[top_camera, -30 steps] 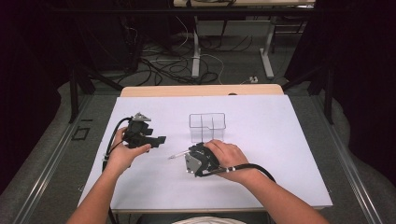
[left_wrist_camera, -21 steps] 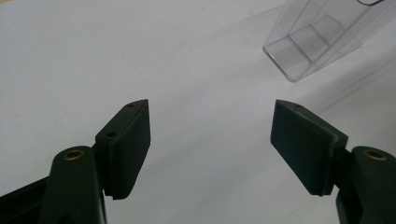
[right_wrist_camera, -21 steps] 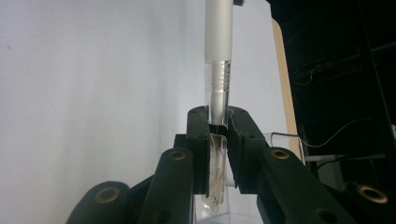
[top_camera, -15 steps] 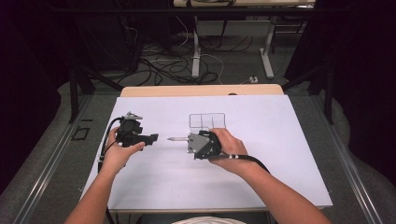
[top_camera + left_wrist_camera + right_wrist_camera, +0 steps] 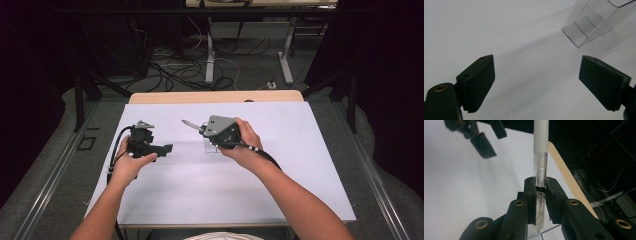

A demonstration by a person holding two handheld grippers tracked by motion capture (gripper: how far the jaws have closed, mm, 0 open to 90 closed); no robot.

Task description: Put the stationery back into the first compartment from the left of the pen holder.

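My right gripper (image 5: 201, 129) is shut on a slim pen-like tube (image 5: 188, 123) and holds it above the table, pointing left. In the right gripper view the jaws (image 5: 540, 192) clamp its clear ridged part, and the white tube (image 5: 541, 140) sticks out beyond them. A clear plastic box (image 5: 212, 147) with compartments stands on the white sheet, partly under my right hand. The left gripper view shows the clear box (image 5: 587, 25) ahead to the right. My left gripper (image 5: 168, 148) is at the left with its jaws wide (image 5: 536, 82). They have just been opening, with nothing between them.
The white sheet (image 5: 300, 170) covers the table, with a wooden edge (image 5: 215, 96) at the far side. Dark floor with cables (image 5: 200, 65) and table legs lies beyond. A black cable (image 5: 267, 157) trails along my right forearm.
My right gripper has risen and moved away from me with the tube, from the sheet near the box to above it. The left gripper's jaws stand wider and it has shifted slightly left.
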